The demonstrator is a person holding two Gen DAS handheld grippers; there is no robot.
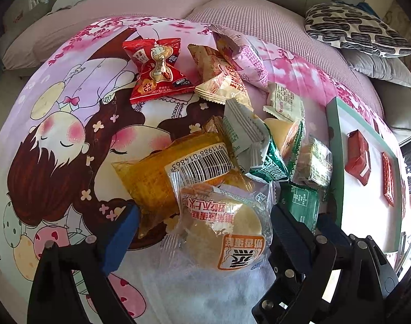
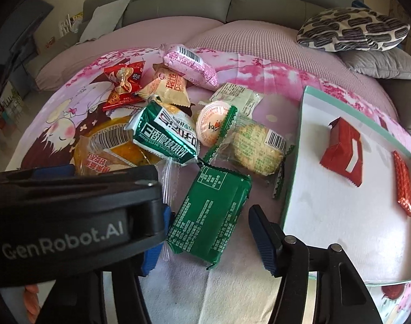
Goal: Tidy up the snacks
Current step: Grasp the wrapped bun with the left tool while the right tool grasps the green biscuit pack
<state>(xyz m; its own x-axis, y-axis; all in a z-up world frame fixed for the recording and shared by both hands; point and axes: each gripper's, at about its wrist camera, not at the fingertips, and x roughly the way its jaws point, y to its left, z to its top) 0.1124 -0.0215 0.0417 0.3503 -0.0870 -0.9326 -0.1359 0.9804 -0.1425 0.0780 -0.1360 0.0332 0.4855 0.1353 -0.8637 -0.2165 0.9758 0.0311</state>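
A heap of wrapped snacks lies on a pink cartoon-print cloth point(image 1: 70, 86). My left gripper point(image 1: 205, 213) stands open over a clear-wrapped round cake point(image 1: 224, 232) with an orange label; its blue pads point(image 1: 121, 240) are clear of the wrapper on both sides. Behind the cake lies an orange-yellow packet point(image 1: 151, 189). My right gripper point(image 2: 209, 216) straddles a flat green packet point(image 2: 213, 210) lying on the cloth. Its left pad point(image 2: 156, 243) is at the packet's edge and the right pad stands a little apart, so the jaws are open.
A white tray with a teal rim point(image 2: 294, 148) at the right holds two red packets point(image 2: 343, 151). The left tool's black housing point(image 2: 70, 210) fills the lower left of the right wrist view. Further packets point(image 2: 164, 135) crowd the middle; a grey sofa and patterned cushion point(image 2: 354, 29) lie behind.
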